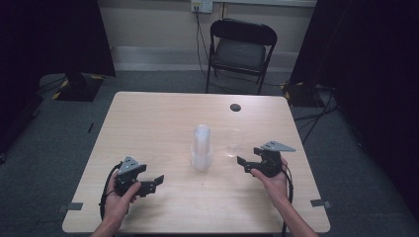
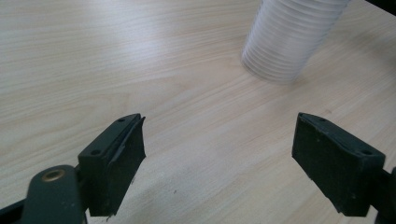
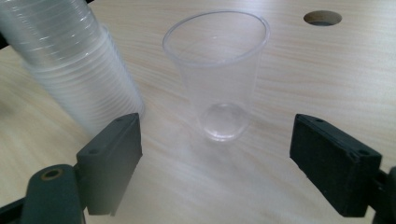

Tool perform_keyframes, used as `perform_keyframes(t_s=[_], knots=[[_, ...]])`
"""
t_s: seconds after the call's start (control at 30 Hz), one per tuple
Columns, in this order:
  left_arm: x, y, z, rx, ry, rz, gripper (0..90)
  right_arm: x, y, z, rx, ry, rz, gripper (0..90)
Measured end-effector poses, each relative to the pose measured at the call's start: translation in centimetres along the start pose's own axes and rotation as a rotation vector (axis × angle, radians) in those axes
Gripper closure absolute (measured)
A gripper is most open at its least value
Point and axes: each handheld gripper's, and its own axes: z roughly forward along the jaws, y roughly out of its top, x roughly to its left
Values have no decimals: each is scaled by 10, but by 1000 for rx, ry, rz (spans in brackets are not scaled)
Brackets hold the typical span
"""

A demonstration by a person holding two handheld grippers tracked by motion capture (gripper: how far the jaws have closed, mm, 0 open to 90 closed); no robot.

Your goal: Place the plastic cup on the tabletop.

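Observation:
A stack of clear plastic cups [image 1: 201,148] stands upside down in the middle of the wooden table [image 1: 148,118]. Just right of it a single clear cup [image 1: 232,143] stands upright, mouth up. In the right gripper view this single cup [image 3: 219,79] stands a short way ahead of the jaws, with the stack [image 3: 70,60] at its left. My right gripper [image 1: 245,164] is open and empty, right of the single cup. My left gripper [image 1: 154,182] is open and empty, at the stack's near left. The left gripper view has the stack's base [image 2: 289,42] ahead, to the right.
A round cable hole [image 1: 235,107] is in the table's far right part. A black folding chair [image 1: 240,49] stands behind the table. Dark curtains hang at both sides. Cables [image 1: 316,118] run over the grey floor at the right.

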Motion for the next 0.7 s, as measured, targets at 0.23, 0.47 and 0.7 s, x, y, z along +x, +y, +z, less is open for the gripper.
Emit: perform_keyframes(t_s=[0.23,0.47,0.7], knots=[[-2,-2,0,12,-5,6,169,1,-13,-22,2,-14,9,178],[-3,-2,1,14,-13,2,169,1,-28,-36,41,-45,28,184],[-3,-2,1,19,-8,-6,169,-4,-38,-52,59,-66,40,181]])
